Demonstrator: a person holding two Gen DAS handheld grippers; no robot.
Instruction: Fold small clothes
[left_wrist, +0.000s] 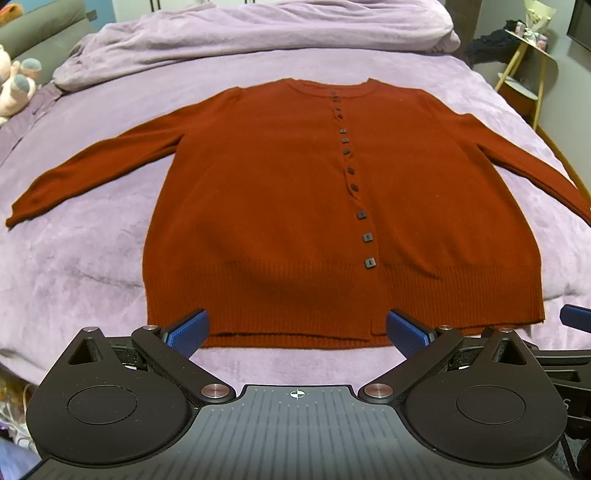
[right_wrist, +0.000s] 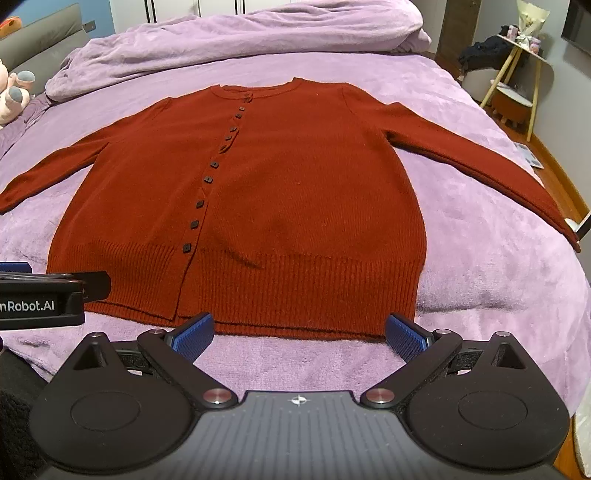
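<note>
Covering nearly the whole view, the purple blanket (left_wrist: 92, 258) on the bed gives a wide, soft, level surface, with a bunched duvet (left_wrist: 240, 40) at the far end. On it the rust-red cardigan (left_wrist: 277, 206) lies flat and face up, buttoned, neckline away from the cameras, ribbed hem (left_wrist: 258, 295) nearest, and both sleeves spread out to the sides: the left sleeve (left_wrist: 88, 173) ends near the blanket's left edge, and the right sleeve (right_wrist: 480, 166) reaches close to the bed's right edge. A line of dark square buttons (left_wrist: 360, 215) runs down the front. No fold looks started, so the step in hand is likely the first one, bringing a sleeve and side panel in over the body. The left gripper (left_wrist: 297, 330) hovers just short of the hem with its blue pads spread wide and nothing between them; the right gripper (right_wrist: 299, 332) is the same, wide apart, empty, beside its partner at the hem's right half. To do it well, each should probably pinch only the knit, not the plush blanket beneath, taking shoulder and hem together so the fold line runs straight and parallel to the button placket, with the sleeve laid flat afterwards.
</note>
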